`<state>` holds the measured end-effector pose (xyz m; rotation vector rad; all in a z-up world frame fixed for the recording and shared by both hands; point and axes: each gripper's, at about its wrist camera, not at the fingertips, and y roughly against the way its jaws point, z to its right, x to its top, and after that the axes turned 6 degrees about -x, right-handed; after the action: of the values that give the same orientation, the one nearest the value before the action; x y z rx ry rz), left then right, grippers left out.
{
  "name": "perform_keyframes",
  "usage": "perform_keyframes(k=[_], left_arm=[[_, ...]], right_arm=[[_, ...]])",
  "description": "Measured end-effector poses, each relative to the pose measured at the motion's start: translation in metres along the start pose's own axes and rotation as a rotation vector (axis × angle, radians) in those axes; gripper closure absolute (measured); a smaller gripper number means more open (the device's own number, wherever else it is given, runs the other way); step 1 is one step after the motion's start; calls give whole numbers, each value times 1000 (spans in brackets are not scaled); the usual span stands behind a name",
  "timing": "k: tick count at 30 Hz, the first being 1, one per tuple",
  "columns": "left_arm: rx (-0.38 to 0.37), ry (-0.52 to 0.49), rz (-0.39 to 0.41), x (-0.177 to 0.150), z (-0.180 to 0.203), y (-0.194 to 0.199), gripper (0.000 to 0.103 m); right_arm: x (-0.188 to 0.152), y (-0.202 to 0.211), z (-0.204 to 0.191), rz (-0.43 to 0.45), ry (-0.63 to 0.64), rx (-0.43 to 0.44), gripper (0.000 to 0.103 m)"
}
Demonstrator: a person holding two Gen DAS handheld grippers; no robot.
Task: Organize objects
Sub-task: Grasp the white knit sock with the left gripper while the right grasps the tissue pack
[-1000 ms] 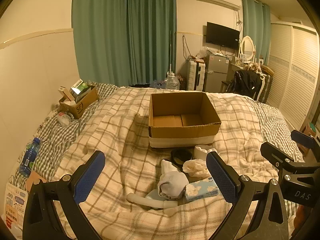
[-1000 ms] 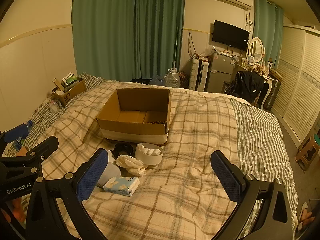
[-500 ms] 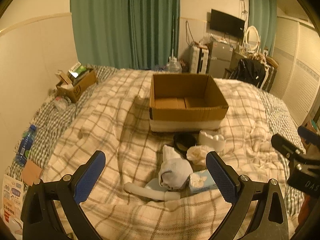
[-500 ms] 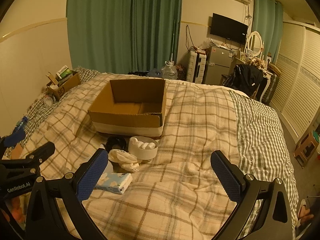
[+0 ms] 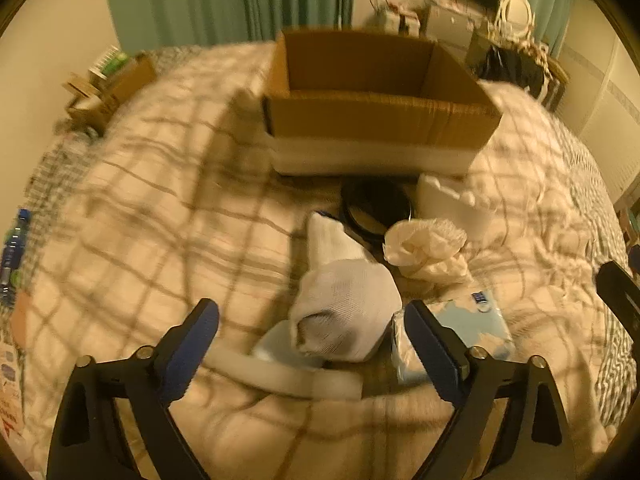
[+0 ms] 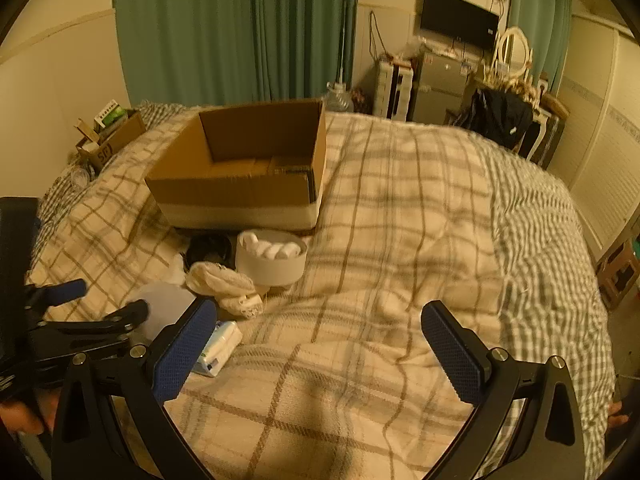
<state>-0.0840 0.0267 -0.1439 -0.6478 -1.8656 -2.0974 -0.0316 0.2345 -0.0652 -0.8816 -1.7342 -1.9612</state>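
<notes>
An open cardboard box (image 5: 376, 116) stands on the plaid bed, also in the right wrist view (image 6: 240, 188). In front of it lie a white sock (image 5: 344, 300), a white tube-shaped object (image 5: 288, 376), a blue tissue pack (image 5: 468, 328), a crumpled cream cloth (image 5: 428, 248), a black round item (image 5: 376, 208) and a white round tin (image 6: 272, 262) holding white rolls. My left gripper (image 5: 312, 356) is open, low over the sock and the tube-shaped object. My right gripper (image 6: 316, 354) is open and empty over bare blanket, right of the pile.
A small cardboard box (image 6: 112, 136) of clutter sits at the bed's far left by the wall. A blue bottle (image 5: 12, 244) lies at the left edge. Furniture and a stool (image 6: 616, 272) stand right of the bed.
My left gripper has moved forward and down, close over the sock and pile. My right gripper has moved forward a little. No object has moved.
</notes>
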Motion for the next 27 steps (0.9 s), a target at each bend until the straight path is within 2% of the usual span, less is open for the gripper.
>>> perform_keyframes(k=[3, 4, 7, 10, 14, 17, 21, 27], left_arm=[[-24, -8, -51, 1, 3, -22, 10], [-37, -7, -63, 0, 3, -29, 14], [-102, -8, -86, -4, 5, -39, 44], [-106, -23, -52, -8, 5, -28, 56], [-93, 7, 16, -15, -9, 7, 59], [-88, 24, 46, -18, -24, 29, 59], [-21, 14, 66, -15, -41, 42, 59], [41, 45, 78, -20, -68, 53, 59]], right_arm=[[-2, -12, 1, -33, -8, 11, 0], [-2, -16, 1, -43, -10, 13, 0], [-5, -22, -2, -62, 0, 21, 0], [-7, -27, -9, -76, 25, 25, 0], [-6, -23, -20, -70, 73, 18, 1], [-2, -19, -33, -74, 107, 46, 1], [0, -23, -62, -105, 165, 89, 0], [-3, -49, -109, -179, 279, 130, 1]])
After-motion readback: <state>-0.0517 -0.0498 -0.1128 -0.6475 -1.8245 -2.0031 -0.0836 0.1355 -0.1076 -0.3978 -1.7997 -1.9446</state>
